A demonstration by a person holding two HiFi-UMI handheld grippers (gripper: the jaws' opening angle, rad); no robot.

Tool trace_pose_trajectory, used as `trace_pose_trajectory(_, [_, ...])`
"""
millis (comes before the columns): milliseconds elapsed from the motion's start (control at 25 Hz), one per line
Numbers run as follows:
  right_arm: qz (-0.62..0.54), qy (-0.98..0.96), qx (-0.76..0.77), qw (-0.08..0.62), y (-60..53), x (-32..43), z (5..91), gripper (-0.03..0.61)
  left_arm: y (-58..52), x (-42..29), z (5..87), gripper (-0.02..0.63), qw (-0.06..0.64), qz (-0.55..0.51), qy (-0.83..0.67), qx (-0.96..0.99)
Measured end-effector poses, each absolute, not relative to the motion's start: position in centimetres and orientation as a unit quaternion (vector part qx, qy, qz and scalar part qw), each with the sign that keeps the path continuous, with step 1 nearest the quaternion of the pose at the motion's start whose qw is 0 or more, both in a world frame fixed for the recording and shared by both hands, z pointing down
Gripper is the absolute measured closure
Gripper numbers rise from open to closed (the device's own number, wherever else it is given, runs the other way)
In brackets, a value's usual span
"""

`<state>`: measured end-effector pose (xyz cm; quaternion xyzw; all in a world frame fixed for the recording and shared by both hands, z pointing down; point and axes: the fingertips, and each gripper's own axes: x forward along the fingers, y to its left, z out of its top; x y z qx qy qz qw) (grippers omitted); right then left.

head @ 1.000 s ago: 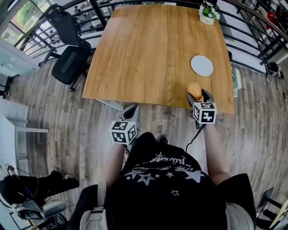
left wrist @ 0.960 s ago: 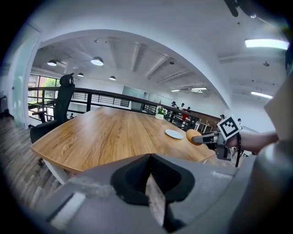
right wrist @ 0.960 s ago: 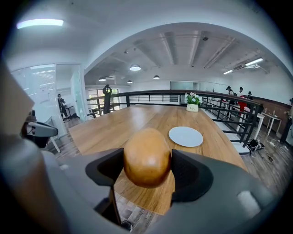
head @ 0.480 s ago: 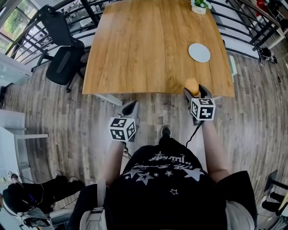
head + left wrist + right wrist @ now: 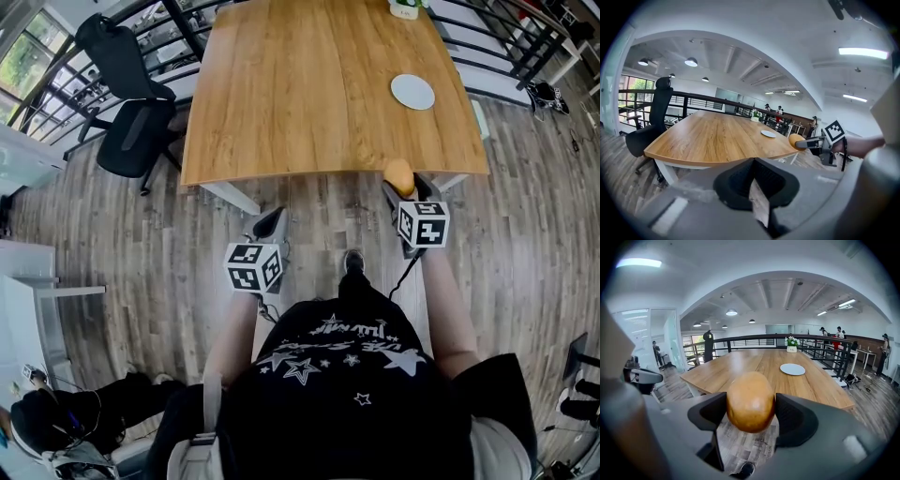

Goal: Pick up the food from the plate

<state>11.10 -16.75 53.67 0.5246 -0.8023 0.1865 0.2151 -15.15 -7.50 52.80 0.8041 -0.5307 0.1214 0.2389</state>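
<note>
Head view: right gripper point(image 5: 405, 190) clamped on golden-brown food point(image 5: 400, 175), just off near edge of wooden table point(image 5: 309, 103). White plate point(image 5: 413, 92) on table, well apart from food. Left gripper point(image 5: 269, 225) over floor.
Left gripper view: jaws together, nothing between.
Right gripper view: both pads pressing food's sides.

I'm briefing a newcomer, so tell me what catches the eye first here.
The golden-brown bread roll stands out first, clamped in the right hand-held gripper just off the near edge of the wooden table. Behind it, a bare white plate sits on the table's right side. The left hand-held gripper hangs shut and empty over the floor.
</note>
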Motion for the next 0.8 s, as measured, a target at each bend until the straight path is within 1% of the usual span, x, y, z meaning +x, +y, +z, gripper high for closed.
trace_pose_trajectory(320, [0.179,-0.805,0.522,0.217,-12.7,9.5,53.2,0.25,-3.7,-16.0,52.7,0.612,0.236,0.114,-0.526,0.809])
trace_pose_trajectory(800, [0.188,-0.803,0.523,0.217,-7.7,9.2,54.1,0.25,1.0,-16.6,53.9,0.612,0.244,0.12,-0.52,0.809])
